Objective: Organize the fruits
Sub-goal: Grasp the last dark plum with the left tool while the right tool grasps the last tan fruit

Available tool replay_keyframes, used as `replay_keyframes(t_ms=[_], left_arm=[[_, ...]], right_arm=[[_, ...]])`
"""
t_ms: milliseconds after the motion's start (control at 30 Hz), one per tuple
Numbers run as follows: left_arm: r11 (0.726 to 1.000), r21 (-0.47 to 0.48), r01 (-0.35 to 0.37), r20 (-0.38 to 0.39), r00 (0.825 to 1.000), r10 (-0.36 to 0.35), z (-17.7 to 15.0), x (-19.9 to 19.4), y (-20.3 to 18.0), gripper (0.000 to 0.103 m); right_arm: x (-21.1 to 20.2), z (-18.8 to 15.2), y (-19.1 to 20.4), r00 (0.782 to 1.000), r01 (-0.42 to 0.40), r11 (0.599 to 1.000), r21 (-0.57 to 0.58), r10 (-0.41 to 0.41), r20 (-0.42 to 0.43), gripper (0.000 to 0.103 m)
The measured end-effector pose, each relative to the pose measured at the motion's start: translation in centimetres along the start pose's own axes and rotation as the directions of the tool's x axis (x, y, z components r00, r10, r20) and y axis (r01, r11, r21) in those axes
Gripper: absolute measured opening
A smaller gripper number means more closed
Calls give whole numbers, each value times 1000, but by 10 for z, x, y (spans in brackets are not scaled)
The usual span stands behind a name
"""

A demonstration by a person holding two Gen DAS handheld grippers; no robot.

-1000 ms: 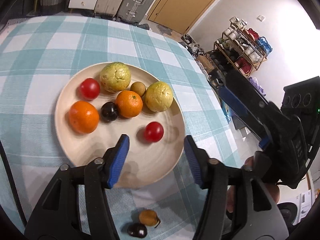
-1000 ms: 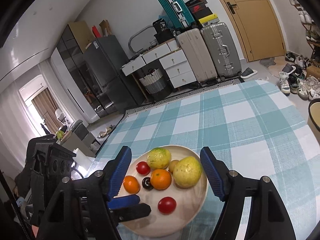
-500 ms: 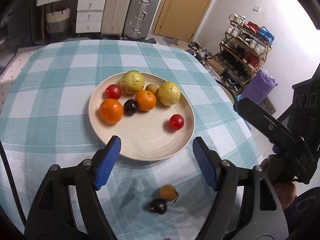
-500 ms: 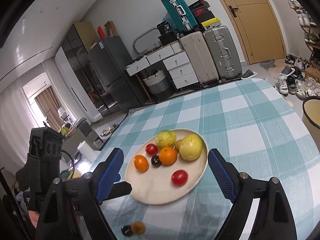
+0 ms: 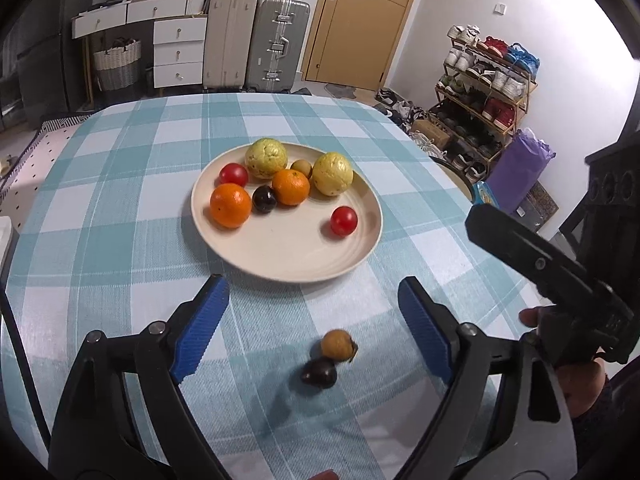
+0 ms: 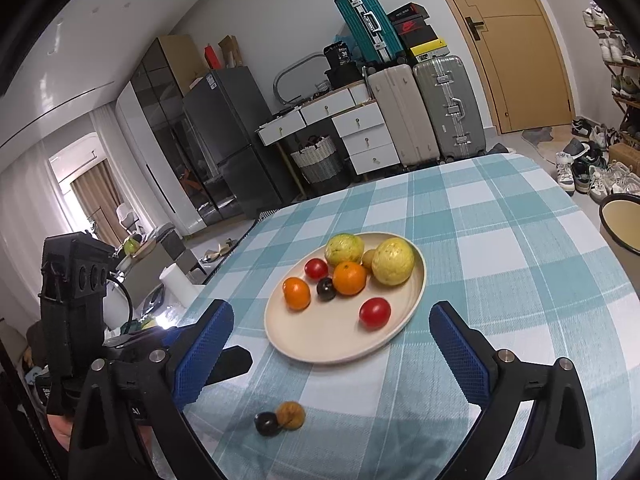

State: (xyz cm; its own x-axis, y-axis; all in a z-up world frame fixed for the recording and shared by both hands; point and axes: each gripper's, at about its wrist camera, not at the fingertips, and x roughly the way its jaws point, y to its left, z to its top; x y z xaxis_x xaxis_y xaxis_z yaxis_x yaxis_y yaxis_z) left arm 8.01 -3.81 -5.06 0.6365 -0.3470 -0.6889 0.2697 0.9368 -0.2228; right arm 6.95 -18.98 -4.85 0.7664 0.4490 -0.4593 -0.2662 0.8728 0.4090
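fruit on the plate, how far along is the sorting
Mostly done: eight fruits sit on the plate. In hand: nothing, since the left gripper and right gripper are both open and empty. Left: a small brown fruit and a dark plum, touching each other on the tablecloth near the plate.

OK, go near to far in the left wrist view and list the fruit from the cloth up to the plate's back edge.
Dark plum → brown fruit beside it on the cloth → lone red tomato on the plate → left orange → yellow-green guava at the back.
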Motion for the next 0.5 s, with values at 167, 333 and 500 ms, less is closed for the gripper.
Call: replay_keyframes(t_ms=[167,333,500], left_arm=[[1000,-3,-13,-1,1000,13,-17,-4,4,100],[1000,-7,-8,-53,999,8,-36,2,10,100],[1000,-1,10,-141,990,-10,-57,18,11,100]], right_arm=[[-7,-9,17,1000,28,997,-65,-27,12,103],[-9,-19,25,999,39,996,-78,-40,-12,103],[-7,-29,25,997,66,995,-71,-70,-44,103]])
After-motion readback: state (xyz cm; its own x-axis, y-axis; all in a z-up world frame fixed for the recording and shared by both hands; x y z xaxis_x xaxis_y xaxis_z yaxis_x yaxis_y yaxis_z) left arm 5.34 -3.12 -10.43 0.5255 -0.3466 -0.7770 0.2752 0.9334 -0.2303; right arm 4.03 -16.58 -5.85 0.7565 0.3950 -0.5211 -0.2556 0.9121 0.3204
